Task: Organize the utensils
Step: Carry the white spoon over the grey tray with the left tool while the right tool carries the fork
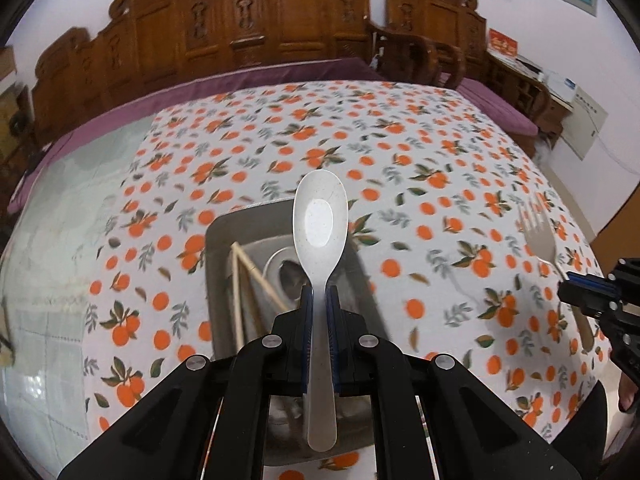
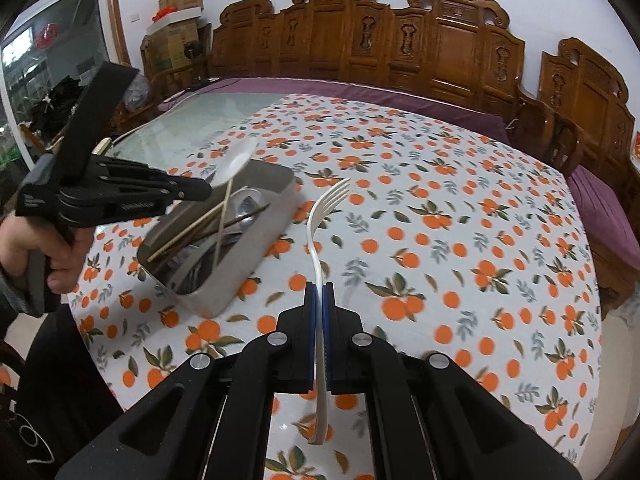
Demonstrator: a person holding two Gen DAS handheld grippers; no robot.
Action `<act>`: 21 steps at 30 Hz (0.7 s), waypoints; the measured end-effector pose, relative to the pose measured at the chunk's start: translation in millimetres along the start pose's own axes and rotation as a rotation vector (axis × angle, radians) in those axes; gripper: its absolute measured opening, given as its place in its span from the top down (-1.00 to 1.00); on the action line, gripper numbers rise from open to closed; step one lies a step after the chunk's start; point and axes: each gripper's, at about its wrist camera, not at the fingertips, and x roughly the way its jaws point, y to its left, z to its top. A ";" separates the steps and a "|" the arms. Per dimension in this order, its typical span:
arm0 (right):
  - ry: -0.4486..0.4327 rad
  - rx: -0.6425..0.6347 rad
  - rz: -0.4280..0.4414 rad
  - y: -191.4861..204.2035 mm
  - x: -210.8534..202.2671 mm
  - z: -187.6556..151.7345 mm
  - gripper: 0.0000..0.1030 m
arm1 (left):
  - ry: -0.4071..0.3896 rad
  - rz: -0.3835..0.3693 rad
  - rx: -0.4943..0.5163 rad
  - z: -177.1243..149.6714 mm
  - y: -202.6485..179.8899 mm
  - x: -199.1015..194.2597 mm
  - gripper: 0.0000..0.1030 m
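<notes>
Two fisheye views look down over a table covered with a white tablecloth (image 1: 400,152) printed with oranges and leaves. In the left wrist view, the left gripper (image 1: 319,300) fills the bottom centre of the frame, its two black arms ending in blue pads closed tight on the handle of a white spoon (image 1: 319,216). The spoon stands upright in the frame, bowl at the centre, handle end hanging down near the bottom edge. Directly behind it lies a rectangular metal tray (image 1: 218,248) holding wooden chopsticks (image 1: 240,280) and a metal spoon, partly hidden. At the right edge, the right gripper (image 1: 568,280) holds a white fork (image 1: 540,236), tines pointing up. In the right wrist view, the right gripper (image 2: 320,292) sits at bottom centre, its pads clamped on the fork (image 2: 314,248), which curves up toward the middle of the frame with tines at the top. The tray (image 2: 276,216) lies left of centre with chopsticks (image 2: 188,232) and dark utensils inside. Over the tray's near end, from the left edge, a hand (image 2: 40,248) holds the left gripper (image 2: 210,190) with the spoon (image 2: 236,162). Carved wooden furniture (image 2: 400,40) lines the top of both views.
</notes>
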 end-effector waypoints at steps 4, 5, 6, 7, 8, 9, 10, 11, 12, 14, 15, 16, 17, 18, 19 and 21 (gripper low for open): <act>0.003 -0.001 0.022 9.0 8.0 6.5 0.92 | 0.028 0.006 -0.020 -5.3 10.9 13.4 0.88; 0.004 -0.002 0.028 10.8 10.0 8.2 0.92 | 0.033 0.008 -0.021 -6.0 12.1 15.9 0.88; 0.005 -0.004 0.033 12.8 12.2 10.1 0.92 | 0.038 0.010 -0.025 -6.9 14.2 19.1 0.88; 0.006 -0.006 0.039 15.4 14.5 12.4 0.92 | 0.044 0.010 -0.028 -7.7 16.2 22.0 0.88; 0.007 -0.009 0.044 17.7 16.5 14.2 0.92 | 0.048 0.009 -0.031 -8.6 18.0 24.4 0.88; 0.008 -0.012 0.047 19.8 18.4 15.8 0.92 | 0.050 0.010 -0.032 -8.9 19.7 26.5 0.88; 0.008 -0.017 0.052 22.0 20.9 18.1 0.92 | 0.055 0.010 -0.034 -9.4 21.0 28.7 0.88; 0.009 -0.019 0.055 23.4 22.6 19.7 0.92 | 0.058 0.009 -0.035 -9.8 21.9 30.2 0.88; 0.009 -0.020 0.060 24.7 25.0 21.8 0.92 | 0.061 0.008 -0.036 -10.1 23.2 32.3 0.88; 0.010 -0.019 0.066 27.7 28.7 25.2 0.92 | 0.065 0.006 -0.039 -10.2 25.6 36.0 0.88; 0.011 -0.019 0.070 29.1 31.0 27.0 0.92 | 0.067 0.004 -0.042 -10.2 26.7 37.2 0.88; 0.011 -0.019 0.073 29.8 32.6 27.8 0.92 | 0.068 0.001 -0.045 -10.3 27.6 38.5 0.88; 0.012 -0.019 0.075 31.0 34.3 29.0 0.92 | 0.070 -0.002 -0.047 -10.4 28.1 39.6 0.88; 0.013 -0.019 0.077 32.0 36.0 30.0 0.92 | 0.072 -0.004 -0.048 -10.6 28.7 40.7 0.88; 0.015 -0.019 0.079 33.2 37.9 31.1 0.92 | 0.073 -0.005 -0.048 -10.7 29.1 41.5 0.88; 0.017 -0.019 0.084 35.3 41.3 33.2 0.92 | 0.073 -0.009 -0.052 -10.8 30.2 42.0 0.87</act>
